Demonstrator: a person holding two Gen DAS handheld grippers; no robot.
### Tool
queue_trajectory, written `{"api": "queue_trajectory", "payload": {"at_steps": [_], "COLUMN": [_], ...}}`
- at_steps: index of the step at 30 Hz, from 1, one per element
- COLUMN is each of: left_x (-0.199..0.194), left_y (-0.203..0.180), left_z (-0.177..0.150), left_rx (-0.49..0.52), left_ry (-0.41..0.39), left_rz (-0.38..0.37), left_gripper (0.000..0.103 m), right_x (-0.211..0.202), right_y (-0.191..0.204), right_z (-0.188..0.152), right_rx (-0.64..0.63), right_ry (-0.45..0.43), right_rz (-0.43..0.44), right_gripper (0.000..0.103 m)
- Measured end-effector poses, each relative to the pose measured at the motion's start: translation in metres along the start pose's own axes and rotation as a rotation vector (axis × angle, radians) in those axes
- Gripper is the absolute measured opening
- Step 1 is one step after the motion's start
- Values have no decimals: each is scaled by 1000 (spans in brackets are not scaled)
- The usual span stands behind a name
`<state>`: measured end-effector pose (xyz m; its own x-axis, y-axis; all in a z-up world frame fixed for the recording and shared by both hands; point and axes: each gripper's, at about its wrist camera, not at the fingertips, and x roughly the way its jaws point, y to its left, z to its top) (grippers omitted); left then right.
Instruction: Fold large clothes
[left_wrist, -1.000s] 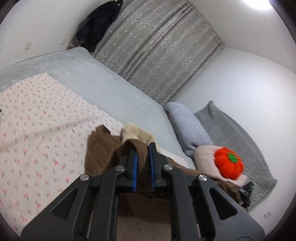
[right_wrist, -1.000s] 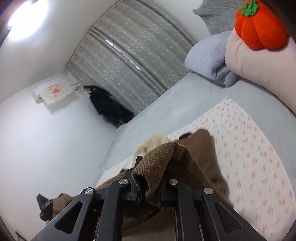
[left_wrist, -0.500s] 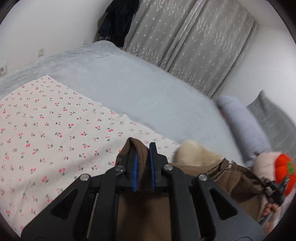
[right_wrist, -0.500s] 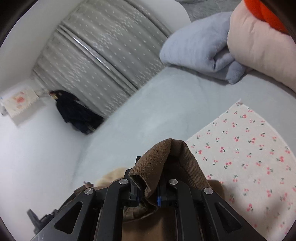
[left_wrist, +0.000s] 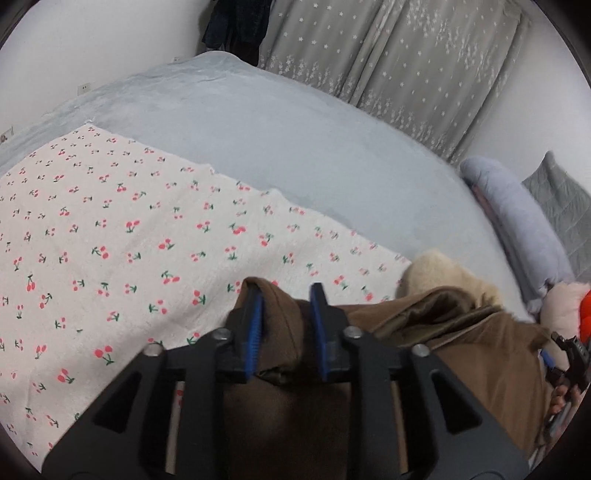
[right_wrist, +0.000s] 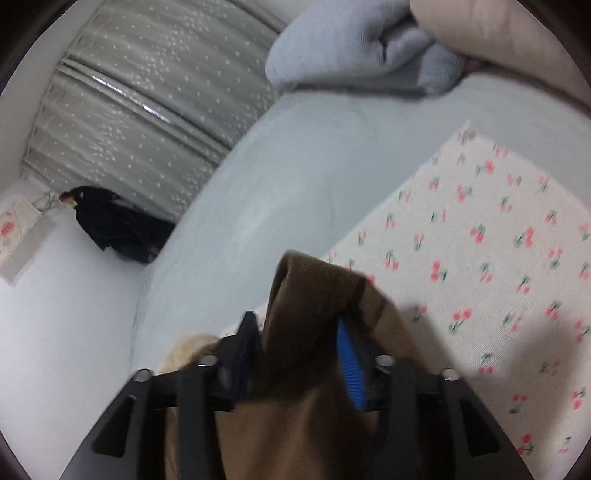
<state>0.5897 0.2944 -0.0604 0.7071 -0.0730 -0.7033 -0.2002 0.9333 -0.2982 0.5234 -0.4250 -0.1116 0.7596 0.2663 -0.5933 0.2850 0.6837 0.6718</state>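
Note:
A brown coat (left_wrist: 480, 350) with a cream fleece lining (left_wrist: 439, 266) lies on the cherry-print cloth (left_wrist: 110, 240) spread over the bed. My left gripper (left_wrist: 283, 297) has its jaws opening; a brown fold stands between the blue pads (left_wrist: 255, 325), leaning on the left one with a gap on the right. My right gripper (right_wrist: 295, 321) is also opening, and a raised edge of the brown coat (right_wrist: 306, 424) sits loose between its pads (right_wrist: 349, 365). The right gripper also shows at the left wrist view's right edge.
The pale grey bed cover (left_wrist: 295, 140) stretches beyond the cherry-print cloth (right_wrist: 498, 258). A light blue pillow (left_wrist: 517, 221) and a pink pillow (right_wrist: 498, 33) lie at the head end. Grey star-print curtains (left_wrist: 406, 55) and a dark hanging garment (right_wrist: 110, 225) stand by the wall.
Both grippers came down toward the bed with the brown coat and have spread their jaws from shut, so the folds now stand loose between the pads.

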Motion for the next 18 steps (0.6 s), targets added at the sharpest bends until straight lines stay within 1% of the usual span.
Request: {"api": "queue_trajectory", "payload": {"at_steps": [1, 2, 3, 4, 5, 7, 9, 11, 12, 14, 18], "left_x": [-7, -16, -20, -20, -21, -30, -47, -63, -68, -85, -112], "left_y": [-2, 0, 2, 2, 1, -4, -6, -3, 1, 12, 35], "left_z": [2, 5, 7, 7, 6, -3, -19, -41, -46, -70, -103], "left_rx": [-10, -24, -37, -40, -29, 29, 112, 183, 195, 218, 217], "left_ry": [-21, -66, -65, -42, 0, 26, 36, 76, 88, 131, 198], "left_rz": [4, -7, -22, -18, 1, 31, 35, 38, 38, 34, 1], "left_gripper": [72, 90, 90, 90, 90, 90, 91, 91, 91, 91, 91], "right_x": [-10, -17, -22, -28, -30, -42, -56, -71, -78, -94, -117], "right_y": [0, 1, 1, 3, 4, 11, 18, 14, 10, 0, -10], "right_z": [3, 5, 5, 4, 1, -11, -28, -43, -50, -65, -92], "right_rx": [-14, -24, -35, -67, -91, -194, -280, -325, -341, -356, -394], "right_ry": [-26, -29, -21, -8, 0, 27, 51, 69, 78, 97, 150], "right_rz": [3, 3, 0, -13, -28, -58, -75, -81, -88, -115, -154], "right_gripper": [73, 74, 74, 74, 74, 74, 74, 74, 76, 77, 79]}}
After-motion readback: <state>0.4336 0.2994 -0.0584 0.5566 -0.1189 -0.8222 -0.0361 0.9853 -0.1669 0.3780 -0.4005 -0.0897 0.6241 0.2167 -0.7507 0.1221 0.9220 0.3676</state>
